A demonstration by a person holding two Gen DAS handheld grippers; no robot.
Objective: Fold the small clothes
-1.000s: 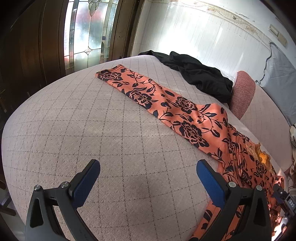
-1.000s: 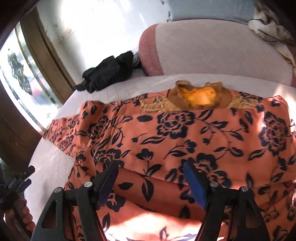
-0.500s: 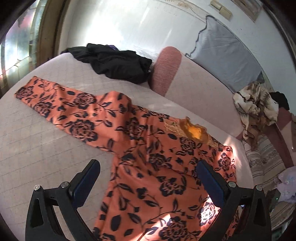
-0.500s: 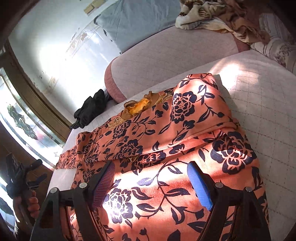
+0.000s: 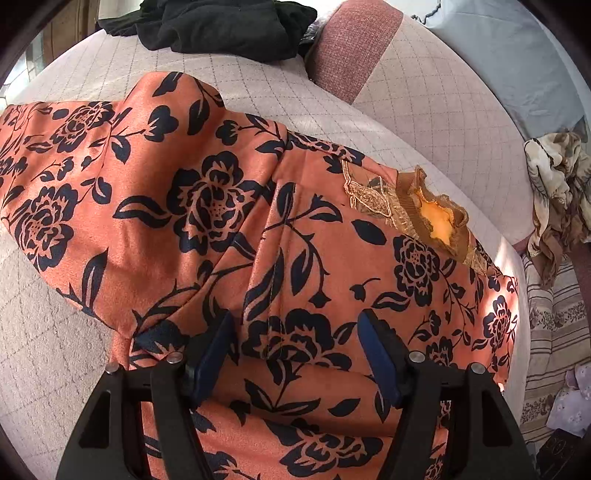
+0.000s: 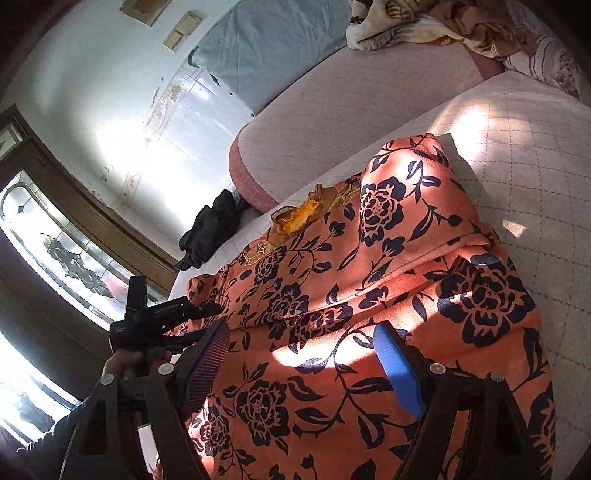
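Orange floral top (image 5: 258, 229) lies spread on the quilted bed cover (image 5: 48, 332), and we see it filling most of both wrist views. Its pattern is dark navy roses and leaves on orange cloth, with a gold-embroidered neckline (image 5: 436, 218) showing a yellow lining toward two o'clock in the left view. One sleeve (image 5: 55, 177) runs out toward nine o'clock there, and a fold ridge crosses the body just ahead of our left gripper (image 5: 295, 354).

Our left gripper's jaws are closing over the cloth at six o'clock; fabric lies between the blue pads (image 5: 376, 362), but we cannot see them pressing it. Our right gripper (image 6: 303, 362) holds its jaws wide over the lower body of the top, with nothing pinched between them.

In the right view, the other handheld gripper unit (image 6: 155, 317) appears at nine o'clock, gripped by a hand (image 6: 122, 362); white lettering on its black body is too small for us to read.

A black garment (image 5: 221, 26) lies heaped at twelve o'clock in the left view, beside a pink bolster (image 5: 351, 48). A patterned beige cloth (image 5: 557, 184) lies crumpled at three o'clock.
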